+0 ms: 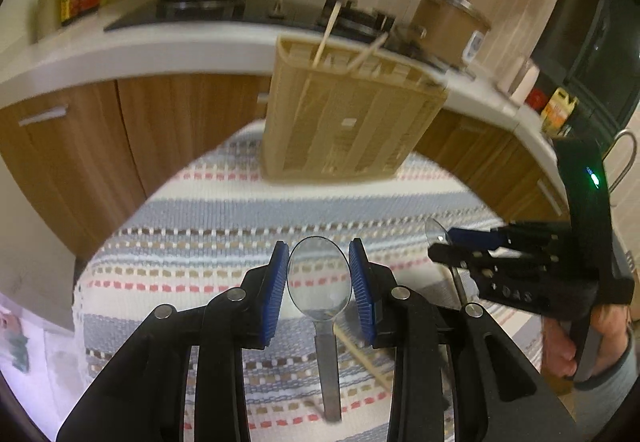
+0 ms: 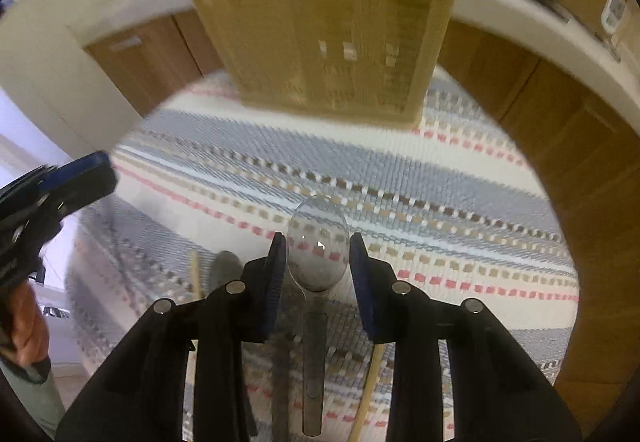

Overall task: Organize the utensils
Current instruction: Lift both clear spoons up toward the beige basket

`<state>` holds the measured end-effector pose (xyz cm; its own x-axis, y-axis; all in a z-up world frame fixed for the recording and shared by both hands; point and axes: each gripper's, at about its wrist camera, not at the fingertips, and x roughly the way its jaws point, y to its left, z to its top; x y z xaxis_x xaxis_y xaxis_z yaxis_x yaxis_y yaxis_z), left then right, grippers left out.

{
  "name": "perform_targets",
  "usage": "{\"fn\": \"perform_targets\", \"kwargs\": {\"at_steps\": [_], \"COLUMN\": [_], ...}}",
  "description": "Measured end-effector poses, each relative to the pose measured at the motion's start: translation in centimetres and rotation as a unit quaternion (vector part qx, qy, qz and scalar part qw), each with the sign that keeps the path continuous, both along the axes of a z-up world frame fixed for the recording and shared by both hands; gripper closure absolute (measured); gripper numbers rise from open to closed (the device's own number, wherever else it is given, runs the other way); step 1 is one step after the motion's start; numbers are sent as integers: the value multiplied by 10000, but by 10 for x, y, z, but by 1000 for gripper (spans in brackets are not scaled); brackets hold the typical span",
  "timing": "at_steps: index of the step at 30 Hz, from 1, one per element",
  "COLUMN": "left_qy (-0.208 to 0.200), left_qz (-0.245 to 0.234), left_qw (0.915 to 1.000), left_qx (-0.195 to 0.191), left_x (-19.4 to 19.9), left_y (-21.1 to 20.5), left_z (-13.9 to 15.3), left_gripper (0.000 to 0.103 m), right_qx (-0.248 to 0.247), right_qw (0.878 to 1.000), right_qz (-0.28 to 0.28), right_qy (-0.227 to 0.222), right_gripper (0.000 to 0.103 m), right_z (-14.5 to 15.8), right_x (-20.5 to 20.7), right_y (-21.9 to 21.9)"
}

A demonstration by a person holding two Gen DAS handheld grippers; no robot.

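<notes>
left gripper (image 1: 319, 284): jaws narrowed on the bowl of a metal spoon (image 1: 320, 278); both blue pads sit against the bowl's edges, so I read it as gripped.
left spoon, axis: bowl forward between the pads, handle running straight back toward the camera, in line with the fingers.
right gripper (image 2: 318, 266): jaws drawn in around a second spoon (image 2: 318, 254); the left pad touches the bowl, a slim gap shows at the right pad, and blur hides whether it is truly clamped.
right spoon, axis: same layout, bowl ahead, handle trailing back under the gripper.
loose chopstick (image 2: 366, 398): lies on the striped cloth (image 1: 224, 202) below the grippers, slanting beside the spoon handles.
key relation: the beige utensil holder (image 1: 344, 122) stands dead ahead of both sets of jaws at the cloth's far edge; each spoon points bowl-first toward it. Neither hand looks clearly nearer.
holder, look: slatted, upright, with chopsticks (image 1: 326, 36) already poking out of its top.
spoons, look: polished, mirror-bright bowls reflecting the cloth, flat plain handles.
judgement: each spoon probably needs tipping handle-down over the holder's open top.
</notes>
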<state>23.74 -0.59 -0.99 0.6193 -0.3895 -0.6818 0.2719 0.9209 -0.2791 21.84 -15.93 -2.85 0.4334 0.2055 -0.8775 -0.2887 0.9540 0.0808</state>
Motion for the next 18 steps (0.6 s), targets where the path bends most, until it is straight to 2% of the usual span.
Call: {"fn": "perform_targets", "kwargs": {"at_steps": [5, 10, 18], "left_qy": [-413, -829, -1456], "left_qz": [-1, -12, 62], "left_qw": [9991, 9964, 9890], "left_qx": [-110, -179, -233], "left_x": [-14, -27, -26], "left_y": [-2, -6, -9], "left_z": [27, 53, 114], "left_gripper": [74, 74, 74], "right_qx": [474, 847, 1092], "right_qw": [9972, 9890, 9714], "right_qz": [59, 83, -125], "right_qy": [-584, -1212, -2103], "right_gripper": [74, 74, 74], "right_z": [37, 75, 128], "right_x": [-17, -31, -18], "right_y": [-15, -21, -19]}}
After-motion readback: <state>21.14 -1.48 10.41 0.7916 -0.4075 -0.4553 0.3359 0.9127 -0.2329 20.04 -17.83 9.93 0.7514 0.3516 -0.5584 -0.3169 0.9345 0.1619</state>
